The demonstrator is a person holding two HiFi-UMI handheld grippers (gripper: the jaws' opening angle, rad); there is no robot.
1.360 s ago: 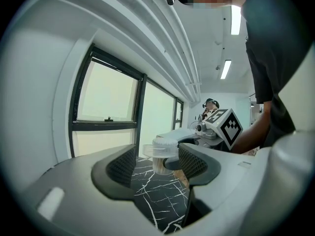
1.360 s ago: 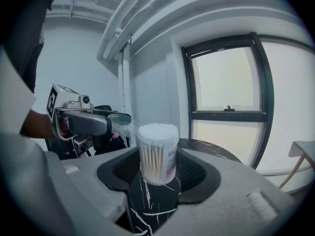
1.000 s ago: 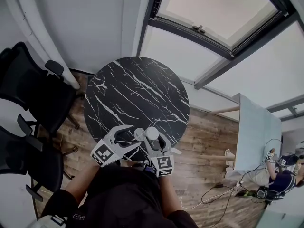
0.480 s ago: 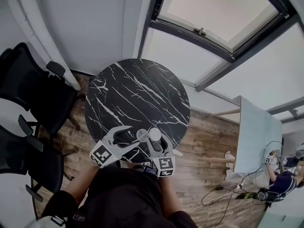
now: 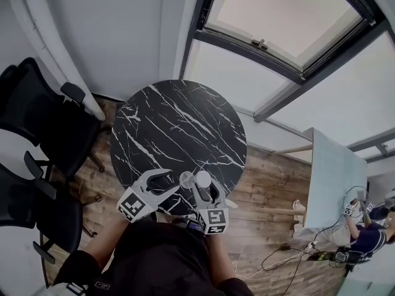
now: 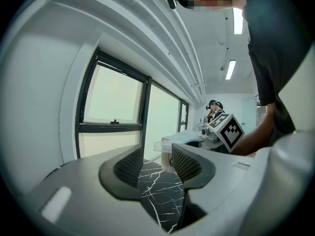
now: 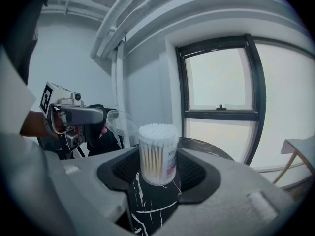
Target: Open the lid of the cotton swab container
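- Two grippers meet over the near edge of the round black table [image 5: 179,125], each with its own job: one steadies, the other works the lid
- On the person's right, the right gripper [image 7: 158,172] is clenched on the cotton swab container [image 7: 157,151], with its pads pressed on the lower half from both sides. Gripping low leaves the top free and holds the container upright
- Already off the mouth, the lid [image 7: 119,124] sits tilted just beside the rim, on the side toward the other gripper, and the white swab heads [image 7: 157,130] stand bare (whether the lid hangs on by a hinge or is fully free I cannot tell)
- Lying nearly level, the left gripper [image 6: 156,157] points across at the container, so its tips come at the lid from the side. Its jaws have just been closing and stand partly apart, with the clear lid and the container showing in the gap at their tips
- A sliver of space shows between the lid and the pad at the left of the left gripper view, so I judge the pads are not yet pinching it
- By my reading the opening is nearly or wholly done; what remains is to take the lid or swing it clear
- One risk: a thin, slick lid may slip from the tips if pinched at an angle
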